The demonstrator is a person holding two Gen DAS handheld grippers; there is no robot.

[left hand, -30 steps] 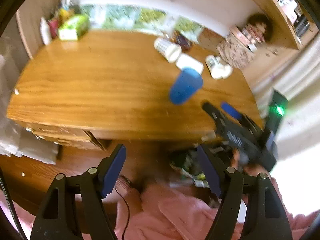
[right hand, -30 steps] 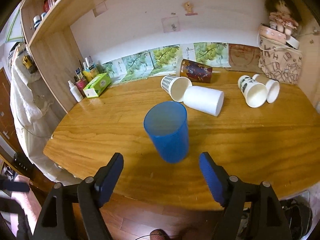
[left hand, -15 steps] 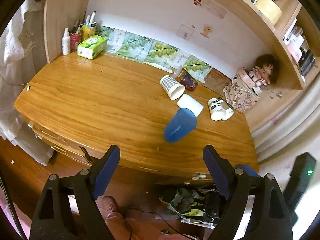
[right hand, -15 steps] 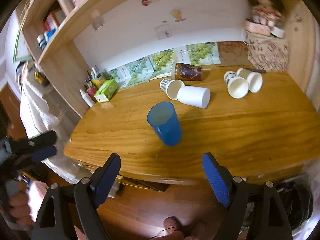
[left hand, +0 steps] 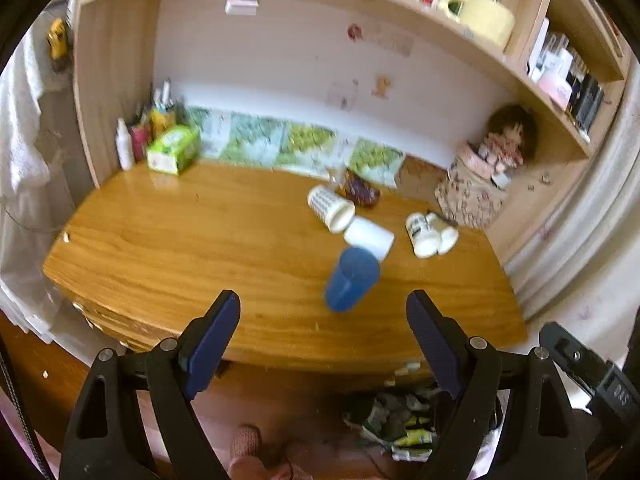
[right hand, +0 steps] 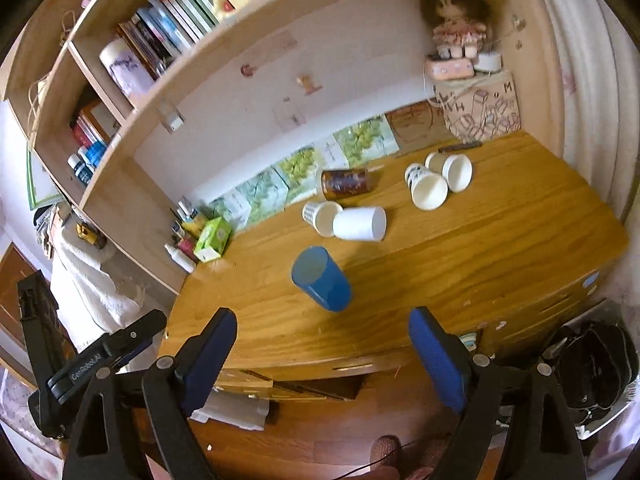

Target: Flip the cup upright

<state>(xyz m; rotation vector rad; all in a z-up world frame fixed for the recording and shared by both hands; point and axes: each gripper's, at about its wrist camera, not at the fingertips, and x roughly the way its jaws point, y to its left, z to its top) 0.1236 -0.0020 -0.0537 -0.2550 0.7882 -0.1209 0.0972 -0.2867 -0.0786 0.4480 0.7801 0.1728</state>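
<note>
A blue plastic cup (left hand: 351, 280) stands upright, mouth up, on the wooden desk (left hand: 180, 248); it also shows in the right wrist view (right hand: 321, 280). My left gripper (left hand: 322, 344) is open and empty, held back off the desk's front edge. My right gripper (right hand: 322, 356) is open and empty too, also off the front edge, well short of the cup. The left gripper's body shows at the left of the right wrist view (right hand: 92, 360).
Several paper cups lie on their sides behind the blue cup: a checked one (right hand: 320, 216), a white one (right hand: 360, 224), a pair (right hand: 436, 178) and a dark one (right hand: 344, 184). A green tissue box (left hand: 172, 150), bottles, a doll (right hand: 456, 12) on a patterned bag, shelves of books above.
Both grippers have pulled back and tilted upward from the desk, so the cup looks smaller and farther away. The blue cup has stayed upright in place.
</note>
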